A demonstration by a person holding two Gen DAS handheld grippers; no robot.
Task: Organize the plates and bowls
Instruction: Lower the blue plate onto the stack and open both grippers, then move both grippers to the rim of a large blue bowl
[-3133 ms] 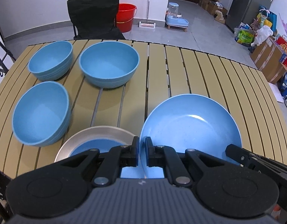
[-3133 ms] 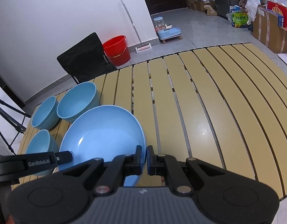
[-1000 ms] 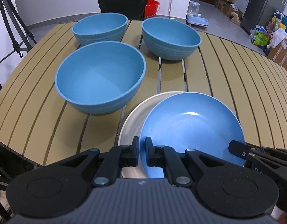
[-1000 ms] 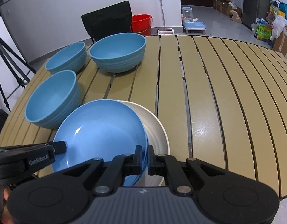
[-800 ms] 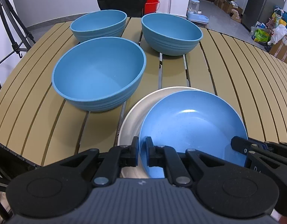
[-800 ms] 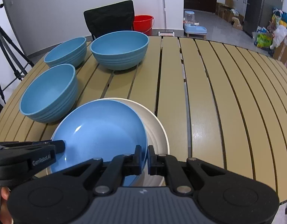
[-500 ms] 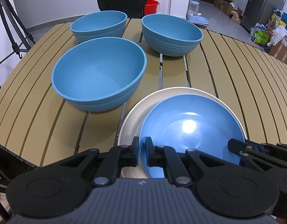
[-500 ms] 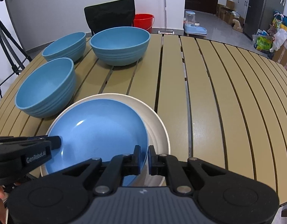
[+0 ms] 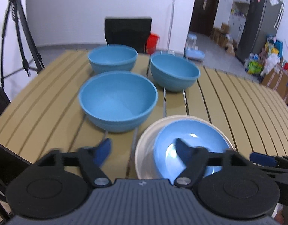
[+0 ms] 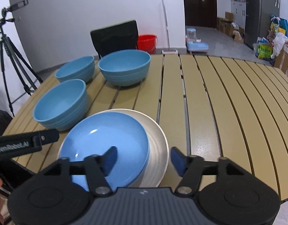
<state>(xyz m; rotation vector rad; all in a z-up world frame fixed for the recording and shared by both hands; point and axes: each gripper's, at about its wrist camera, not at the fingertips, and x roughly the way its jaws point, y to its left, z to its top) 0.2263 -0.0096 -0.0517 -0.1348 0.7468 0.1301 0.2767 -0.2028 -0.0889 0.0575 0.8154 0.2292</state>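
A blue plate (image 9: 196, 140) (image 10: 108, 142) lies in a cream plate (image 9: 147, 144) (image 10: 157, 150) near the table's front edge. Three blue bowls stand behind it: a near one (image 9: 117, 99) (image 10: 59, 105), a far left one (image 9: 112, 59) (image 10: 76, 71) and a far right one (image 9: 174, 73) (image 10: 125, 69). My left gripper (image 9: 144, 150) is open and empty, above the plates' left rim. My right gripper (image 10: 144, 158) is open and empty, above the plates' right rim. The left gripper's finger also shows in the right wrist view (image 10: 27, 142).
The slatted tan table (image 10: 228, 103) stretches to the right. A black chair (image 10: 114, 37), a red bucket (image 10: 146, 42) and a tripod (image 10: 7, 60) stand behind and left of the table. Boxes and bags (image 10: 271, 48) sit on the floor at the far right.
Both grippers have opened and let go of the blue plate, which now rests in the cream plate. Both have pulled back and risen a little.
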